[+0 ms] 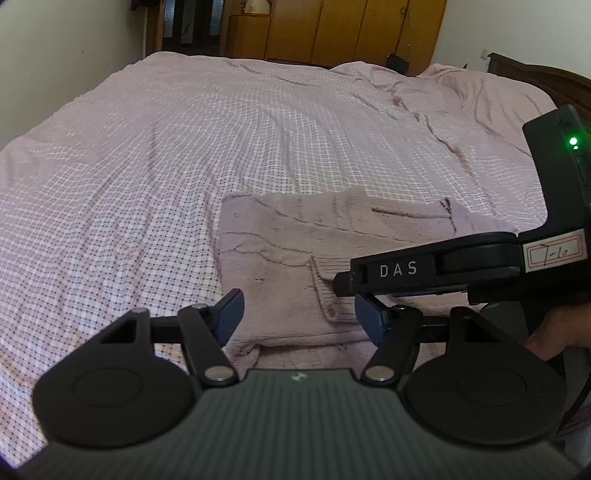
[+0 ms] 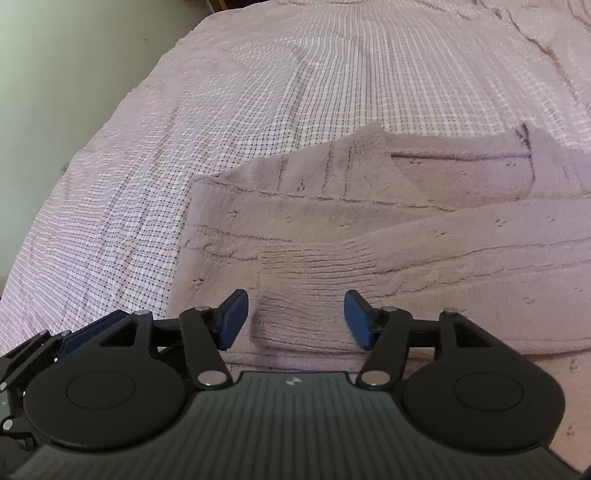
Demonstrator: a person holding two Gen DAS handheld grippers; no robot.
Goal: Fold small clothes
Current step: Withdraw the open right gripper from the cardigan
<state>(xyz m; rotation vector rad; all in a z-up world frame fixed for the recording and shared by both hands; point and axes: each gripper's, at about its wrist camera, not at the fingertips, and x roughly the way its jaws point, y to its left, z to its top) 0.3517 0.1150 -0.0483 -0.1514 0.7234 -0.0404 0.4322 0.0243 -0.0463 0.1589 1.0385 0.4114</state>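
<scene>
A small mauve fleece garment point(image 2: 369, 229) lies partly folded on the bed point(image 1: 184, 147), near the bed's near edge, with one ribbed cuff point(image 2: 295, 291) laid across its front. The right claw point(image 2: 295, 319) hangs just over that cuff with its blue pads point(image 2: 356, 319) standing wide apart; the cuff lies in the gap between them, and neither pad presses on it, so nothing is held. The left claw point(image 1: 301, 319) is just beside the garment's near-left corner, also spread wide, its pads point(image 1: 229, 315) clear of the fleece and gripping nothing. In the left wrist view the right claw's black body point(image 1: 424, 269) reaches in over the garment from the right, with part of a hand point(image 1: 554, 332) at its grip. Beyond the garment the bed's pink checked cover is rumpled towards the far side, where wooden wardrobes point(image 1: 351, 29) stand against the wall.
</scene>
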